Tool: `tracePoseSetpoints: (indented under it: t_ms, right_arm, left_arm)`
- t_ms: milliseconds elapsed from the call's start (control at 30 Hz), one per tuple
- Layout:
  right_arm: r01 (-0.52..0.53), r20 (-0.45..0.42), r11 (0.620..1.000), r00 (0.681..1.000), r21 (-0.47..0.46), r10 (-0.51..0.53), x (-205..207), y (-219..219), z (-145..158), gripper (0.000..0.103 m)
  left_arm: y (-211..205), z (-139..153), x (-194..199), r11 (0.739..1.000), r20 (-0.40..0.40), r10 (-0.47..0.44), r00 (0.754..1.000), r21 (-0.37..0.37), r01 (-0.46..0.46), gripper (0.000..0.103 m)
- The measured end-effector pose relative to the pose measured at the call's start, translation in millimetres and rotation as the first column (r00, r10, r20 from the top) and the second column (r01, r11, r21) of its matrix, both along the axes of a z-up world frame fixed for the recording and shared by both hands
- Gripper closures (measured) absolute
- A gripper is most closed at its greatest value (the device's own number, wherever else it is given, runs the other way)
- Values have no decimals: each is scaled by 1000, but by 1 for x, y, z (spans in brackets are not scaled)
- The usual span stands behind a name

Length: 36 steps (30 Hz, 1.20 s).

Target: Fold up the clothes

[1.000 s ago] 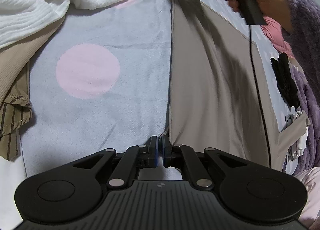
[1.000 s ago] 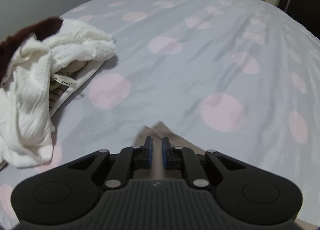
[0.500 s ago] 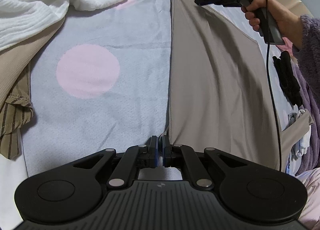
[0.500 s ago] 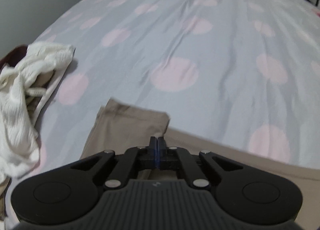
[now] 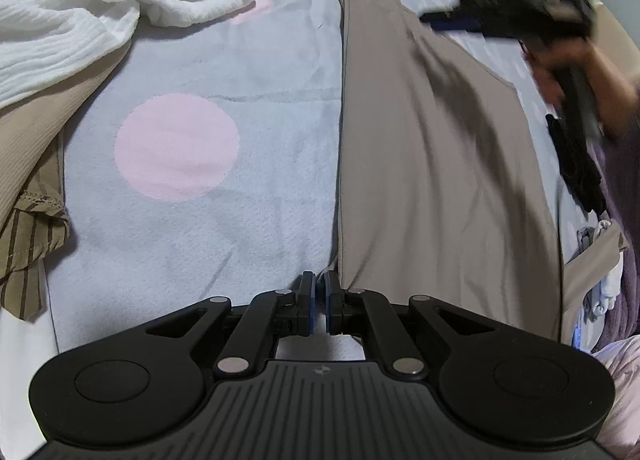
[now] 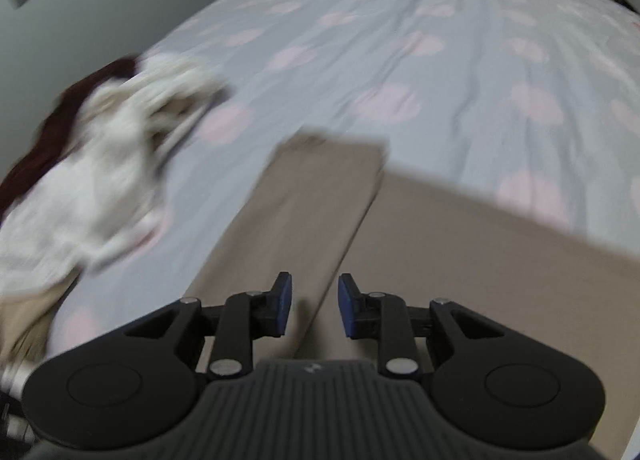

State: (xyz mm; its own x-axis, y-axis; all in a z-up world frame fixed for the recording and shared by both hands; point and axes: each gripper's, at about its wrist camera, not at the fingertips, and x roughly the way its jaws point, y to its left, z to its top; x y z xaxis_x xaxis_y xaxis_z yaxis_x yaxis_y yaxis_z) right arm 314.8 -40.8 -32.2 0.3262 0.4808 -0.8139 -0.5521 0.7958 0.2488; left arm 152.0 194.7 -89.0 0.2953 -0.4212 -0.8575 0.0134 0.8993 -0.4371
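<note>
- Taupe garment (image 5: 432, 164) lies flat and lengthwise on the dotted sheet (image 5: 240, 220), its straight left edge running up from the near end; in the right wrist view a narrow folded strip (image 6: 304, 212) of it lies over the wider part
- Left gripper (image 5: 319, 300): jaws nearly closed with a thin gap, set at the garment's near left corner; cannot tell whether cloth is pinched
- Right gripper (image 6: 314, 302): jaws spread, nothing between them, above the strip's edge; blurred in the left view, held in a hand (image 5: 560, 72)
- White garment (image 5: 100, 8) is heaped at far left, over a tan one (image 5: 36, 132)
- Black item (image 5: 576, 164) lies by the taupe garment's right edge
</note>
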Motion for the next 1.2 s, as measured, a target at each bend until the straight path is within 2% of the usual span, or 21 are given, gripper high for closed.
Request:
tracePoseSetpoints:
  t_ms: [200, 300, 400, 567, 633, 733, 800, 900, 933, 1000, 1067, 1200]
  right_arm:
    - [-20, -50, 995, 998, 95, 25, -113, -33, -4, 74]
    - [-13, -41, 995, 999, 103, 17, -174, -50, -8, 82]
    - [7, -66, 993, 998, 118, 1, -232, -69, -18, 83]
    - [27, -77, 990, 997, 137, -17, -293, -94, -35, 83]
    - [36, -66, 988, 997, 151, -27, -308, -99, -37, 83]
    - [27, -30, 987, 999, 160, -22, -324, -102, -37, 83]
    - [6, 4, 988, 1000, 154, -6, -332, -102, -37, 83]
    - [-12, 36, 990, 999, 142, 7, -339, -102, -36, 83]
    - [-16, 51, 991, 999, 135, 9, -340, -103, -36, 83]
    - [-28, 85, 993, 996, 115, 18, -342, -103, -34, 81]
    - [-37, 101, 993, 995, 109, 26, -345, -106, -33, 80]
    - [-46, 113, 992, 993, 118, 33, -347, -110, -33, 80]
  left_arm:
    - [3, 9, -11, 998, 36, 37, 999, 53, -39, 99]
    - [3, 19, -21, 997, 63, 52, 997, 46, -55, 99]
    - [-7, 32, -38, 999, 99, 6, 995, 31, -9, 99]
    - [-35, 56, -72, 994, 170, -108, 980, 7, 108, 99]
    - [-49, 61, -89, 988, 182, -155, 971, 15, 155, 99]
    - [-73, 63, -115, 972, 190, -234, 954, 82, 222, 98]
    - [-86, 63, -129, 962, 196, -268, 943, 109, 250, 88]
    - [-105, 60, -145, 947, 214, -309, 927, 162, 278, 83]
    - [-111, 59, -150, 943, 216, -317, 923, 177, 283, 81]
    - [-122, 54, -158, 936, 233, -327, 916, 215, 280, 70]
    - [-129, 48, -161, 929, 238, -327, 915, 258, 265, 64]
    - [-140, 36, -167, 903, 229, -345, 910, 347, 255, 64]
